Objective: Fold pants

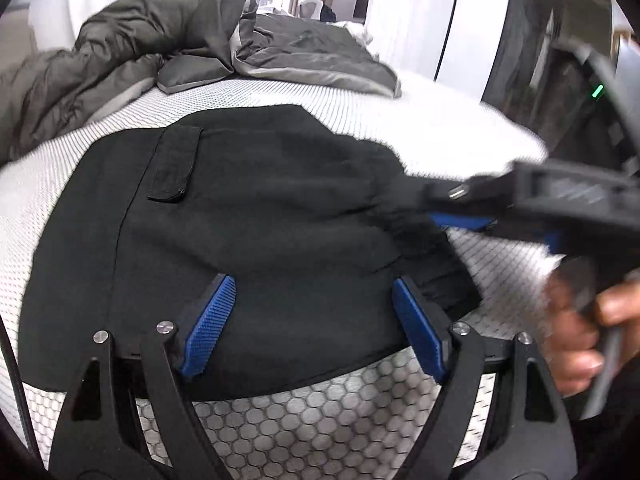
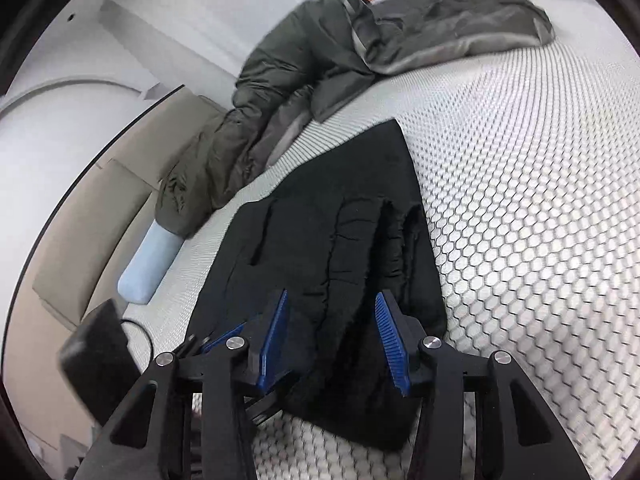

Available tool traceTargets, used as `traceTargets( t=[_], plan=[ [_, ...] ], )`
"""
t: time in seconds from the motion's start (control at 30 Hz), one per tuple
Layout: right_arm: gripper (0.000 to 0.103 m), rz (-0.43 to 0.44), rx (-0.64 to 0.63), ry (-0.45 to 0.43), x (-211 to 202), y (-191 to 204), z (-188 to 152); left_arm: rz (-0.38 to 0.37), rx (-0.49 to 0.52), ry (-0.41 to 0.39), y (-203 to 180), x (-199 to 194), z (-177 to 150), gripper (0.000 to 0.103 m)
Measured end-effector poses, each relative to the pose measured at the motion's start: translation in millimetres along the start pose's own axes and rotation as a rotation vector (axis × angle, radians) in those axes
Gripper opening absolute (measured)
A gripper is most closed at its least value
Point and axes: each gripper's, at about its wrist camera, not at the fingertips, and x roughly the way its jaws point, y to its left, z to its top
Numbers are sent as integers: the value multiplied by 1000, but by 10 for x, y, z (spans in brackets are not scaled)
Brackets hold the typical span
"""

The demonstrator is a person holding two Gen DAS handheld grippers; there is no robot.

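The black pants (image 1: 256, 240) lie folded on the white honeycomb mattress (image 1: 320, 416), with a pocket flap (image 1: 174, 164) up. My left gripper (image 1: 312, 292) is open, its blue pads (image 1: 210, 320) spread just over the pants' near edge. My right gripper (image 1: 440, 208) comes in from the right in the left wrist view, at the gathered waistband edge. In the right wrist view the pants (image 2: 332, 220) stretch away, and my right gripper (image 2: 332, 312) is open with the bunched waistband (image 2: 348, 340) between its pads, not clamped.
A dark grey duvet (image 1: 140, 48) is heaped at the far side of the bed, also in the right wrist view (image 2: 360, 40). A light blue pillow (image 2: 148, 268) and a beige headboard (image 2: 92, 220) lie left. A black device with cable (image 2: 96, 360) is near.
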Motion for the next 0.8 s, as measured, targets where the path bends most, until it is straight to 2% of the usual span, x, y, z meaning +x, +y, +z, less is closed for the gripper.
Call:
traceTargets(
  t=[0.1,0.27,0.37,0.43,0.5,0.63,0.7,0.77,0.8],
  plan=[
    [39,5,19,-12,69,-29,38,-13,-19,5,34,22,12,79],
    [12,-28,25,-46,175,-42,112,60,78,17,-84,127,-42,79],
    [9,-63,-24,-102,128,62,145,80,92,19,-120,154,-60,79],
    [9,-136,-57,-141,98,91,173,82,91,23,-121,165,-65,79],
    [10,-160,-43,-111,148,27,197,87,94,27,-121,175,-69,79],
    [16,-103,6,-70,54,-29,181,45,46,-3,-41,94,-25,79],
    [30,-58,6,-50,-59,-17,115,10,0,-21,27,44,-2,79],
    [38,-17,2,-24,-164,-18,15,-3,-16,-26,51,23,8,79],
    [39,-19,-6,-13,-196,-15,-32,3,-5,-22,40,28,6,79]
  ],
)
